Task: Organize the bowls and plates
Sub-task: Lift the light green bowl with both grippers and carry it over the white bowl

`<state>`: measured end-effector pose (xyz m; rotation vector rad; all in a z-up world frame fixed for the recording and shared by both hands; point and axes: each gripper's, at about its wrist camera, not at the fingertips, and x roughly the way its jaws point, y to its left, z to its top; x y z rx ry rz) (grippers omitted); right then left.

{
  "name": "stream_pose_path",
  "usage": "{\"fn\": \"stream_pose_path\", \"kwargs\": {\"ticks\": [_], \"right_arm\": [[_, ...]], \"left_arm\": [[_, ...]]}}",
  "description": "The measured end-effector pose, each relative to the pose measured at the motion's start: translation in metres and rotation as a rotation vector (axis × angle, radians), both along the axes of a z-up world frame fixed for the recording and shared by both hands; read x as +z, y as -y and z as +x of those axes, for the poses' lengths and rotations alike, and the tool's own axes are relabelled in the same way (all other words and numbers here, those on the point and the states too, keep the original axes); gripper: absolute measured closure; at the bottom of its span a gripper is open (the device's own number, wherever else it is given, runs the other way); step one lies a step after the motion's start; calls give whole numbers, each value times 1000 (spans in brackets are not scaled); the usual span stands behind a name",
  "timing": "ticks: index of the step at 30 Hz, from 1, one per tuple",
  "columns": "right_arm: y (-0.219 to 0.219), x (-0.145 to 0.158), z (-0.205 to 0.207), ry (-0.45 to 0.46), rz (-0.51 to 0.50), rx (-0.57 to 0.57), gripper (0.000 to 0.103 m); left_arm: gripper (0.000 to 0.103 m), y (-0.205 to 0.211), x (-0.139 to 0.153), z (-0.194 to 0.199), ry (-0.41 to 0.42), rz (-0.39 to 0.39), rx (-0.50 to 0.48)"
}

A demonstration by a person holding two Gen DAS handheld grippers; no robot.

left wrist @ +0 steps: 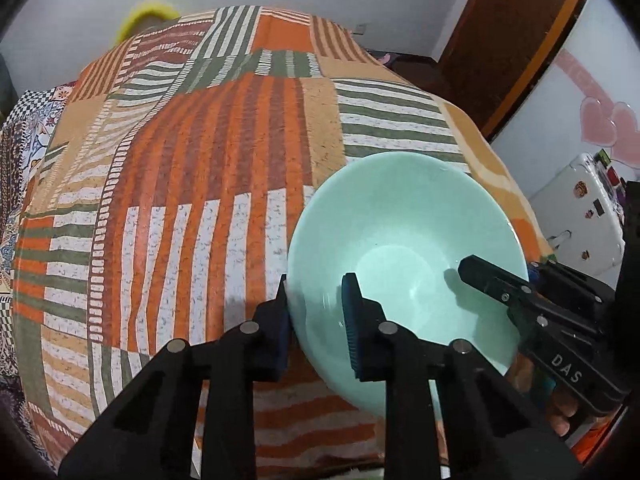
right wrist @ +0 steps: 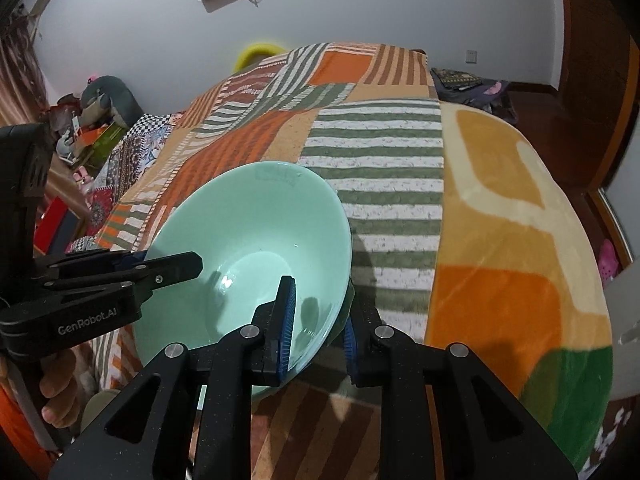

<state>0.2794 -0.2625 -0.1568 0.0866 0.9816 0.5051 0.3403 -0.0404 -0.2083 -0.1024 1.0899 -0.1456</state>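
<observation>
A mint-green bowl sits tilted over a striped patchwork blanket. In the left wrist view my left gripper is shut on the bowl's near-left rim, one pad inside the wall and one outside. My right gripper is shut on the opposite rim, with its left pad inside and its right pad outside. Each gripper also shows in the other's view: the right gripper at the bowl's right edge, the left gripper reaching in from the left. The bowl holds nothing.
The blanket covers a bed that fills both views. A yellow object lies at its far edge. A white case and a wooden door stand to the right. Clutter piles up left of the bed, and a hand grips the left tool.
</observation>
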Motion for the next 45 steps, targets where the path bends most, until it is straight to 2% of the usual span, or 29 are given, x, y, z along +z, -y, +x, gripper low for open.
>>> {"fn": "stream_pose_path", "kwargs": {"ticks": [10, 28, 34, 45], "right_arm": [[1, 28, -22, 46, 10, -31, 85], [-18, 86, -82, 182, 63, -5, 85], [-32, 97, -100, 211, 72, 18, 85], [-69, 106, -128, 233, 85, 86, 85]], "left_arm": [[82, 3, 27, -36, 33, -24, -14], [82, -22, 109, -130, 209, -43, 15], [82, -40, 125, -161, 247, -58, 38], [82, -82, 138, -215, 286, -70, 95]]}}
